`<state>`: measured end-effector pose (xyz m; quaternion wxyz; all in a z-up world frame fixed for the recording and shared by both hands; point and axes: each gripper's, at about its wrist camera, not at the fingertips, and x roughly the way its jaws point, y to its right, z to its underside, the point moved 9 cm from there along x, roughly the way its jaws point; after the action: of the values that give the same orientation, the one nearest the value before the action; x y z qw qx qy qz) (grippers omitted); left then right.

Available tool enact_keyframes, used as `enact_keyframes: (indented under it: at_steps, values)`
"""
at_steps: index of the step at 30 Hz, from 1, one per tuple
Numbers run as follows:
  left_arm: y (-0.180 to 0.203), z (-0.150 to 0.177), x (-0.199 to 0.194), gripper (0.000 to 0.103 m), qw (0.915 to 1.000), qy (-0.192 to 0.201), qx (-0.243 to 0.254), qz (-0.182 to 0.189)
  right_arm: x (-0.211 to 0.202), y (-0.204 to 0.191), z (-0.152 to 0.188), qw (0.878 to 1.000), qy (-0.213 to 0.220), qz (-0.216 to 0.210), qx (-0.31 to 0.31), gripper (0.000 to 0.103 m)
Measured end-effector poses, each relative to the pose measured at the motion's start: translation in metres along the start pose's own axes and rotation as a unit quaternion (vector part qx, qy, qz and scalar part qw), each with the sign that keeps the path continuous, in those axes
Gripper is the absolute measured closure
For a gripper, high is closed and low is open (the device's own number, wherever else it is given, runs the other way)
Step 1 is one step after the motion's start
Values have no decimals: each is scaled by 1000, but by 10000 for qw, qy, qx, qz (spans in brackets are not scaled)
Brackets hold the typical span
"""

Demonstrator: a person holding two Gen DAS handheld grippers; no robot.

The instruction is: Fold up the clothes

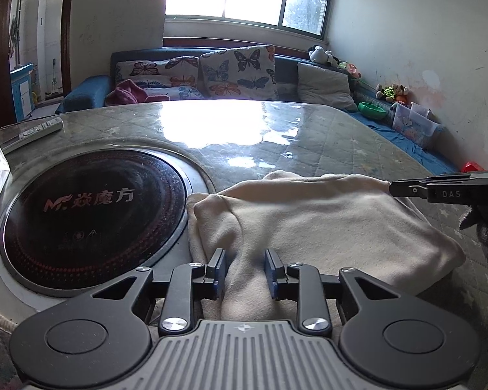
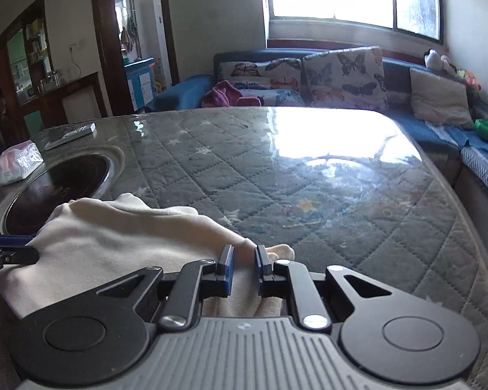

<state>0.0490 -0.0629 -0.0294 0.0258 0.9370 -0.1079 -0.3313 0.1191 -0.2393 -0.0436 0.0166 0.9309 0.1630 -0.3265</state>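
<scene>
In the left wrist view, the left claw (image 1: 245,271) stands parted astride a raised ridge of the cream garment (image 1: 325,224), which lies on the quilted worktop (image 1: 358,133) beside the round black hob (image 1: 91,214). In the right wrist view, the right claw (image 2: 243,265) is likewise spread apart over the garment's near edge, its pads flanking a fold without pinching it.

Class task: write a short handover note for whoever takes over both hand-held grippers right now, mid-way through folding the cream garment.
Left hand-held gripper: jaws open, straddling a raised ridge of the cream garment at its near edge.
Right hand-held gripper: jaws open around the garment's near-right edge; no firm grip visible.
The garment lies bunched on the quilted table, one corner beside the round cooktop.
Done: cloth is loosely doubled over, untidy.
Left: close on the edges, lift, fold neatly, flatten.
</scene>
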Motion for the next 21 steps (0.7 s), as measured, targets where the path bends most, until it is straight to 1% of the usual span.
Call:
enact_keyframes:
  at_steps: [2,4,6,8,11,12,13,17,21]
  values:
    - [0,0,1,74,10000,-11,-9,-28,-3,-10,0,9998,-3,-102,-164,91]
    - [0,-1,0,71,10000,-26,-39,-56,2,-14,5,9995,-118,-38,-299,91]
    - [-2,-1,-2,65,9999,-30,-45,-109,3,-16,7,9994,-139,9,-318,90]
    - [-3,-1,-5,60,9998,-29,-48,-169,-5,-20,5,9993,-58,5,-360,90]
    - [-4,0,-9,54,9997,-16,-82,-229,-20,-34,4,9991,35,-177,-394,90]
    - [-4,0,-11,49,9997,-6,-96,-239,-23,-38,4,9988,49,-231,-421,87]
    - [-4,0,-12,48,9996,3,-104,-244,-30,-46,7,9983,71,-307,-497,83]
    - [0,3,-18,44,9997,43,-109,-235,-41,-67,18,9971,48,-530,-543,82]
    - [2,5,-26,32,9996,140,-80,-252,-47,-81,30,9967,2,-621,-525,81]
